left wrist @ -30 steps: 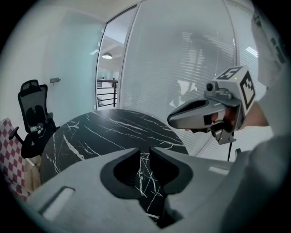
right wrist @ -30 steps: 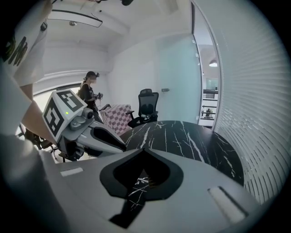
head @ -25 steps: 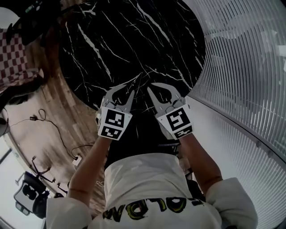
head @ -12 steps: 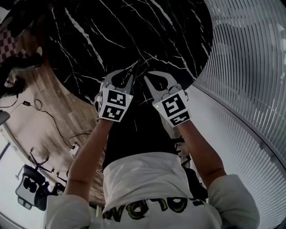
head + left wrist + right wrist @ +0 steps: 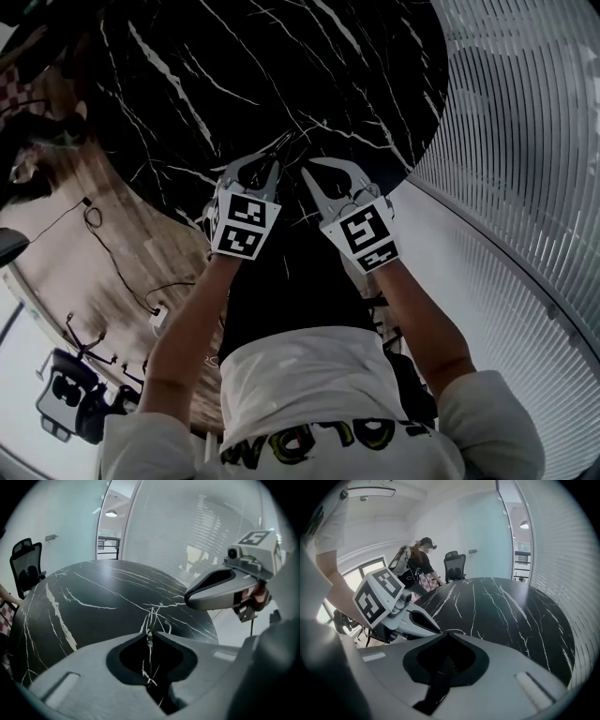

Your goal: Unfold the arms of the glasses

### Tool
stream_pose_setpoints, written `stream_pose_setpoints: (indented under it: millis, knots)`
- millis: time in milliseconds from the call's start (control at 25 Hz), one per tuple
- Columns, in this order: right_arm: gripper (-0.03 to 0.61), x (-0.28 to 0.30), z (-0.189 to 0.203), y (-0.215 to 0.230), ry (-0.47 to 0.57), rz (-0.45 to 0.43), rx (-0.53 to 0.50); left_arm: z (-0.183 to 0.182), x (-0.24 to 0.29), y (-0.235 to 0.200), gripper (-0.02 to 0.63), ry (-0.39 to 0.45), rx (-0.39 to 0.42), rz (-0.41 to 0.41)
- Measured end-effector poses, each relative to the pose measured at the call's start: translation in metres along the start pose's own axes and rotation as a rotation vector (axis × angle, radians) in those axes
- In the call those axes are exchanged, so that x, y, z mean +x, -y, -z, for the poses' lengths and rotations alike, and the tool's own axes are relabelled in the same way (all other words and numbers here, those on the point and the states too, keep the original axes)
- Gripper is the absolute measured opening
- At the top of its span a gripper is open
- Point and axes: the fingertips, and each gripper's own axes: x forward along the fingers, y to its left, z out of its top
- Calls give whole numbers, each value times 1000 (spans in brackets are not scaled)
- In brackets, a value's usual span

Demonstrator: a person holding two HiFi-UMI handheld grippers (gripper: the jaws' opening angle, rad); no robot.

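Table: round top of black marble with white veins (image 5: 281,66). It fills the upper head view, and both tools work over its near edge, within easy reach of the person's body.
Person: stands at that near edge with both forearms (image 5: 187,328) stretched forward, which brings the two tools side by side over the same spot.
Left gripper (image 5: 276,165): jaws closed tip to tip. Its own view shows only veined marble through the gap behind the tips, so it appears to grip nothing. The tips point down at the table surface.
Right gripper (image 5: 307,169): jaws also closed with the tips meeting, and nothing is seen between them. It sits just beside the left gripper, tips angled inward toward it, a pose suited to two-handed work on one small thing.
Marker cubes (image 5: 246,225): face up toward the head camera.
Glasses: not clearly found in any view. A thin pale curl (image 5: 169,625) on the table just past the left gripper's tips may be wire frame or a marble vein.
Task status: judged not started, with the arms not yet unfolded.
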Motion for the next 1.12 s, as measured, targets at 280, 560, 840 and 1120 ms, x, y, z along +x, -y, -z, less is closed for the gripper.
stream_pose_setpoints:
  millis: [280,560,840,1120]
  knots:
    - [3,-17,-15,-3,29,1,8,-21,-19,-4,34,56,-33,-24]
    - [3,-56,-69,-21,128,-13,23,-74,-80,-3,32,186,-107,-72]
    - [3,-99,-139,-34,255,-13,-11,-140,-149,3,32,336,-129,-116]
    - [14,-148,-198,-45,354,-4,-30,-204,-218,12,32,495,-145,-159]
